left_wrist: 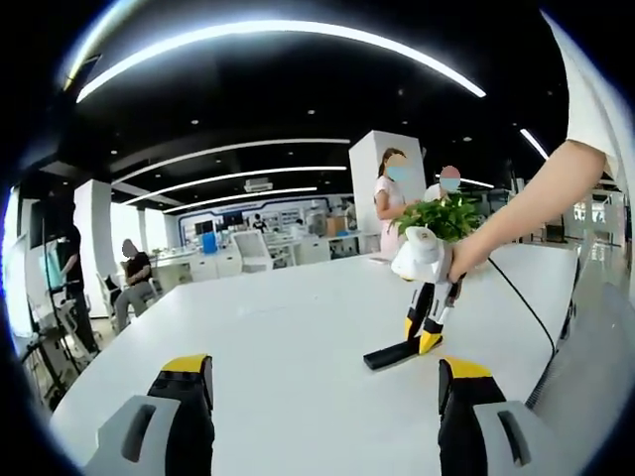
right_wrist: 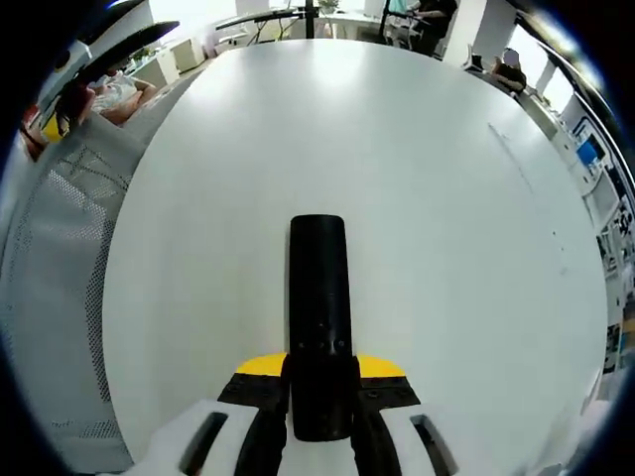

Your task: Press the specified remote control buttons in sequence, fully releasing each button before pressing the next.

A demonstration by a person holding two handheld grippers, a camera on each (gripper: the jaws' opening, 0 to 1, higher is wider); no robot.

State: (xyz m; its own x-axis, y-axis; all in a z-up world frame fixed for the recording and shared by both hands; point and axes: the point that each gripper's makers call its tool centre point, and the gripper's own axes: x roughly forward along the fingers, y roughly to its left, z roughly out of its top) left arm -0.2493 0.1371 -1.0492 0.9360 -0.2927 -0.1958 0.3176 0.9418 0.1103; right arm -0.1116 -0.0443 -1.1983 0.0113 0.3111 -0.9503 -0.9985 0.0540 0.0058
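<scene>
A black remote lies lengthwise on the white table, its near end between the yellow-tipped jaws of my right gripper, which is shut on it. A few small dots mark its surface near the jaws. In the left gripper view the same remote rests on the table, with the right gripper pointing down onto its far end and a hand holding that gripper. My left gripper hangs open well short of the remote, nothing between its fingers.
A potted green plant stands behind the right gripper. A black cable runs across the table's right side. Mesh chair backs line the table edge. Several people and desks are in the office beyond.
</scene>
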